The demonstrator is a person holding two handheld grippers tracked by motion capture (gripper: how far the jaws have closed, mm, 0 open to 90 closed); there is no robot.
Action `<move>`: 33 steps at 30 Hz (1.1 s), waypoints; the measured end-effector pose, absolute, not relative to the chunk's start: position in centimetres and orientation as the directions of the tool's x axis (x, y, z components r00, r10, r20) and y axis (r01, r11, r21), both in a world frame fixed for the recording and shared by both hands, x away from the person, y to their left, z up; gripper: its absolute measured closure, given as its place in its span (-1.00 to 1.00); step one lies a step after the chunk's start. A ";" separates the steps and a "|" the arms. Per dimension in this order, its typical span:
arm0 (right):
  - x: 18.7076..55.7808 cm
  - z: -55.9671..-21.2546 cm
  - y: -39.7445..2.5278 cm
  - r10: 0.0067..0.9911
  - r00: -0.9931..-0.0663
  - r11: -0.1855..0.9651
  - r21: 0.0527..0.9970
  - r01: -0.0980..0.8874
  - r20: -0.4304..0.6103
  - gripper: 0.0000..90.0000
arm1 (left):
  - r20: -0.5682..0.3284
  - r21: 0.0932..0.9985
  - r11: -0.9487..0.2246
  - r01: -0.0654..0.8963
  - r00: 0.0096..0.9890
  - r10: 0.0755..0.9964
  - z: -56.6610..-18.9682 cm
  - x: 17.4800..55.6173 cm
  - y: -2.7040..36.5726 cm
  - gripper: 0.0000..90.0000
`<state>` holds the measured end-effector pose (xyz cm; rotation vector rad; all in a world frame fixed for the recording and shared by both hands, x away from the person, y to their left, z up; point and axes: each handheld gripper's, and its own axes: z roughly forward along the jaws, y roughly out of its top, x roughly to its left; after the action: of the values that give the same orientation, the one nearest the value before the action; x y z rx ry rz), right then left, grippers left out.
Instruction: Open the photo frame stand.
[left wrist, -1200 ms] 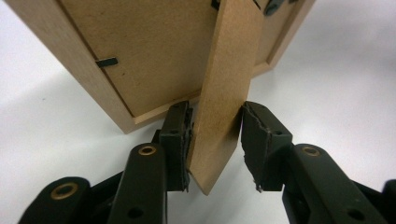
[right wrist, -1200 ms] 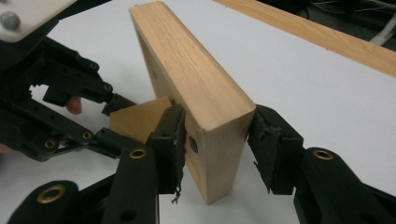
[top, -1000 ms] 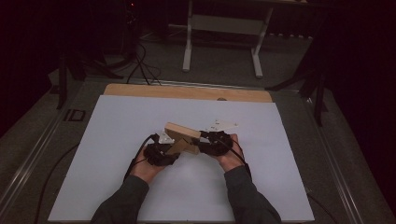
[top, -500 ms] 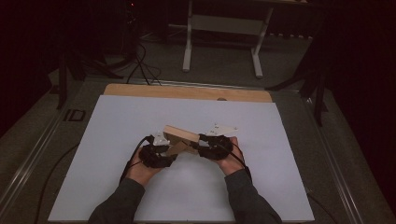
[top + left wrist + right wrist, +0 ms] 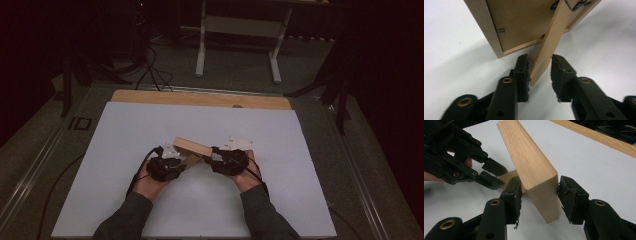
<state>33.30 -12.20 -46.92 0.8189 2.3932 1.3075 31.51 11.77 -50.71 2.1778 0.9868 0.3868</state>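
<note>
A wooden picture frame is propped on edge near the middle of the white table, back side toward the left hand, so the step in hand looks like setting out its easel stand. The right gripper clamps the frame's thick rim. The left gripper straddles the thin fold-out stand strut, jaws parted, one pad just touching it. Next, the left jaws likely need to pinch the strut and swing it away from the backing while the right steadies the frame.

"ID" on the floor, left of table
</note>
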 end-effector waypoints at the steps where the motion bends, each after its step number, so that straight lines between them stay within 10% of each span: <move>1: 33.3 -46.9 -12.2 0.606 -0.796 0.426 0.839 0.339 0.013 0.18 | -0.011 0.705 -0.465 0.536 0.663 0.749 -50.7 31.5 11.8 0.65; 33: 31.8 -47.4 -11.8 0.598 -0.801 0.463 0.827 0.318 -0.027 0.17 | -0.031 0.706 -0.459 0.540 0.671 0.741 -51.3 30.4 12.2 0.61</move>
<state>31.77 -11.83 -47.35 0.7786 2.4029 1.2595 30.44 12.21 -51.32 2.1764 0.9829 0.3659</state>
